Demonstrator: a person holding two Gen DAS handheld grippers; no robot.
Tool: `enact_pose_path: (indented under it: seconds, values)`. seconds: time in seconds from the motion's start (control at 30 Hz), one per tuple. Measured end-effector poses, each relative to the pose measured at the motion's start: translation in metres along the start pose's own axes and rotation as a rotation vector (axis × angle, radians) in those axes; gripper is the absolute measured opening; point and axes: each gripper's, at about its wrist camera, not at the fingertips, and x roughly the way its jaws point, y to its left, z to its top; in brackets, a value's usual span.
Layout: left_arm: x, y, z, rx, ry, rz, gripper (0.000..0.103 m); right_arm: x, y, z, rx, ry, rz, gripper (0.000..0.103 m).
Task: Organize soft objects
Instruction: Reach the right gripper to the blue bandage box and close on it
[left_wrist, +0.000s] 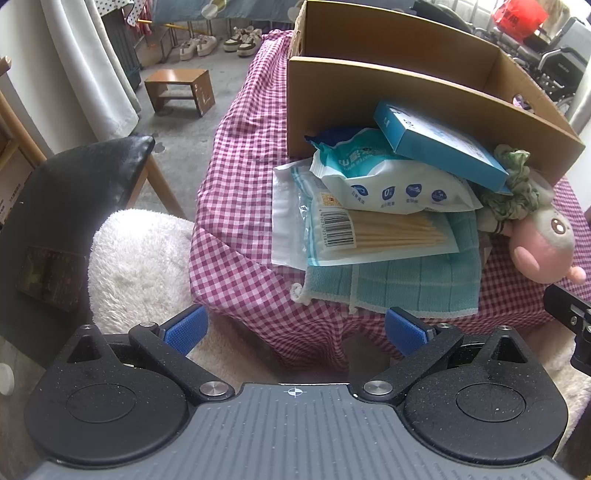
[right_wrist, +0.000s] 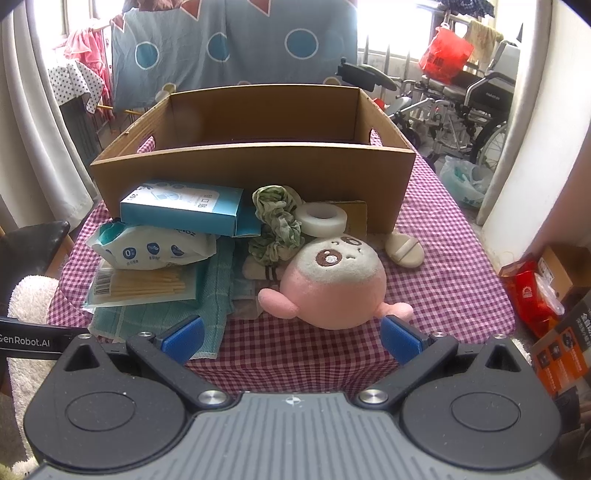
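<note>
A pink plush toy (right_wrist: 332, 282) (left_wrist: 543, 245) lies on the checked tablecloth (right_wrist: 450, 280) in front of an open cardboard box (right_wrist: 255, 170) (left_wrist: 406, 88). Left of it is a pile: a blue carton (right_wrist: 184, 208) (left_wrist: 439, 146), a wet-wipes pack (right_wrist: 155, 249) (left_wrist: 388, 184), a cotton-swab bag (right_wrist: 144, 286) (left_wrist: 376, 232) and a teal cloth (right_wrist: 210, 291) (left_wrist: 399, 288). A green scrunchie (right_wrist: 277, 225) (left_wrist: 511, 188) sits behind the toy. My right gripper (right_wrist: 291, 339) is open just before the toy. My left gripper (left_wrist: 295, 328) is open, short of the cloth's edge.
A tape roll (right_wrist: 321, 219) and a beige powder puff (right_wrist: 404, 249) lie by the box front. A black chair (left_wrist: 74, 206) and a white fluffy cushion (left_wrist: 140, 258) stand left of the table. Wheelchairs (right_wrist: 476, 107) and red packages (right_wrist: 532, 295) are on the right.
</note>
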Motion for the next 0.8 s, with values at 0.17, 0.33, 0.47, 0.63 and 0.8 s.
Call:
enact_pose_path:
  seconds: [0.17, 0.33, 0.47, 0.63, 0.8]
  values:
    - [0.000, 0.000, 0.000, 0.000, 0.000, 0.000, 0.103, 0.000, -0.002, 0.001, 0.004, 0.000, -0.005, 0.103]
    - [0.001, 0.002, 0.001, -0.002, 0.000, 0.000, 0.102, 0.001, -0.003, 0.003, 0.009, -0.010, -0.004, 0.103]
    - [0.001, 0.006, 0.004, -0.010, -0.013, -0.012, 0.103, -0.001, -0.007, 0.008, 0.006, -0.058, 0.022, 0.103]
    - [-0.003, 0.016, 0.014, -0.014, -0.090, -0.102, 0.102, -0.008, -0.017, 0.024, 0.000, -0.166, 0.136, 0.103]
    - [-0.014, 0.025, 0.029, 0.025, -0.266, -0.229, 0.102, -0.007, -0.031, 0.049, 0.096, -0.227, 0.302, 0.103]
